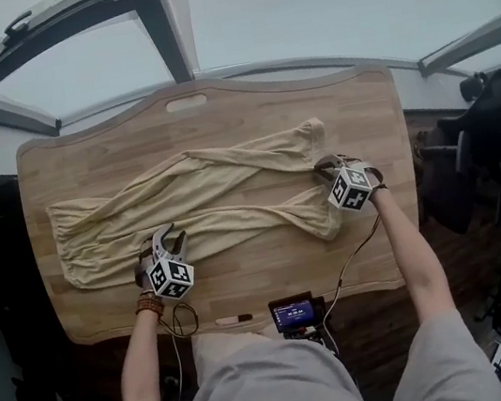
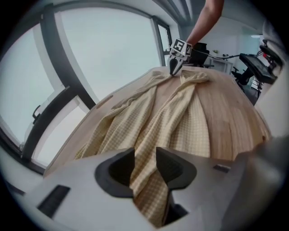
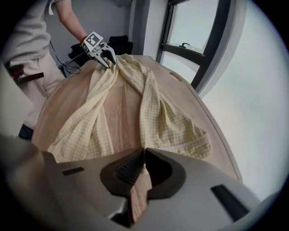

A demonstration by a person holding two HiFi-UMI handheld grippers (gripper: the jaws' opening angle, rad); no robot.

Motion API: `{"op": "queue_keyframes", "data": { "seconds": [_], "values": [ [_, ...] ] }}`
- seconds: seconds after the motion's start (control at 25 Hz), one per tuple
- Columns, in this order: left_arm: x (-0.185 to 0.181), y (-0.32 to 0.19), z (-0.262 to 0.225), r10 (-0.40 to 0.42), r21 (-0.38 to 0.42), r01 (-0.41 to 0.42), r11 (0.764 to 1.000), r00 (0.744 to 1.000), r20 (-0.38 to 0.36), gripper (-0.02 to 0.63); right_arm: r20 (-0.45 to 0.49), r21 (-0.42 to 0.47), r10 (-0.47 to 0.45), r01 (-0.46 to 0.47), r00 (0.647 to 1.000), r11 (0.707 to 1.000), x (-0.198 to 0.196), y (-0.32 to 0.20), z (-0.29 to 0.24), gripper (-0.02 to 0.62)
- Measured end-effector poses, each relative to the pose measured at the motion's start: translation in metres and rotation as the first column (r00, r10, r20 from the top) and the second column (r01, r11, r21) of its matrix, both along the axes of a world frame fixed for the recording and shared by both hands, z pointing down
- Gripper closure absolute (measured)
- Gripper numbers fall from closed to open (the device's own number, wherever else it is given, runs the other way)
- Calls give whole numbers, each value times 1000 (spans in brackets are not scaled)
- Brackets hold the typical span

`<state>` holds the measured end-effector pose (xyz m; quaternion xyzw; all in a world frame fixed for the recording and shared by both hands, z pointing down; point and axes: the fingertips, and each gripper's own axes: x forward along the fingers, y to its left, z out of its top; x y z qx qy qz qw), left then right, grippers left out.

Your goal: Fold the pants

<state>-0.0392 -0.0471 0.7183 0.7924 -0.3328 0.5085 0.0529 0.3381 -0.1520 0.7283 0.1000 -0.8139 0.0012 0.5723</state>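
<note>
One pale yellow checked pair of pants point(image 1: 195, 209) is spread across the light wooden table point(image 1: 97, 306), with the legs to the right. A small black screen device point(image 1: 293, 312) is set at the near edge. The left gripper point(image 1: 167, 242) jaws are held apart with cloth between them, unpinched. The right gripper point(image 1: 324, 170) jaws are closed at the leg ends, and nothing is gripped.

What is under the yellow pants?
A wooden table. The pants lie spread on it, with bare wood showing around and between the legs. Anything beneath the cloth itself is covered.
</note>
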Motion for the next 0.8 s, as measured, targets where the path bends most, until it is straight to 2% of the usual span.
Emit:
{"op": "queue_keyframes", "data": {
  "seconds": [0.12,0.2,0.28,0.36,0.4,0.44,0.48,0.52,0.56,0.6,0.64,0.68,0.72,0.8],
  "values": [
    [2,11,-11,-9,61,10,998,1000,-8,454,90,-84,-41,49,995,995,-12,1,-31,580],
    [4,24,-18,-3,82,5,997,1000,-14,454,195,-162,12,20,981,987,-17,-18,-63,580],
    [5,41,-18,21,78,-20,997,1000,-6,454,288,-213,145,-85,946,973,-15,-63,-91,580],
    [8,58,-15,48,61,-49,997,999,12,454,327,-179,312,-266,892,947,-2,-126,-106,580],
    [9,65,-14,57,52,-58,997,998,21,454,324,-131,396,-373,859,918,11,-158,-107,578],
    [10,71,-12,65,45,-66,997,997,28,454,315,-63,469,-475,825,878,26,-186,-107,559],
    [12,75,-11,73,38,-74,997,997,36,454,308,14,526,-556,793,831,40,-209,-106,508],
    [13,79,-10,82,31,-84,996,996,44,454,309,80,565,-613,765,786,50,-223,-107,478],
    [14,82,-9,92,24,-93,995,995,50,454,320,122,589,-648,742,751,55,-229,-110,474],
    [15,84,-8,100,19,-101,995,993,54,454,333,136,598,-665,729,735,55,-224,-112,476],
    [16,87,-8,106,16,-107,994,993,57,454,341,128,595,-663,728,738,51,-211,-112,476],
    [16,89,-7,110,15,-111,994,992,60,453,342,108,580,-644,740,758,44,-190,-109,476],
    [16,91,-7,113,15,-114,993,992,61,454,340,89,550,-608,763,789,36,-164,-103,476],
    [19,94,-5,121,16,-122,992,991,60,454,336,67,440,-488,832,870,21,-99,-88,477]
  ]
}}
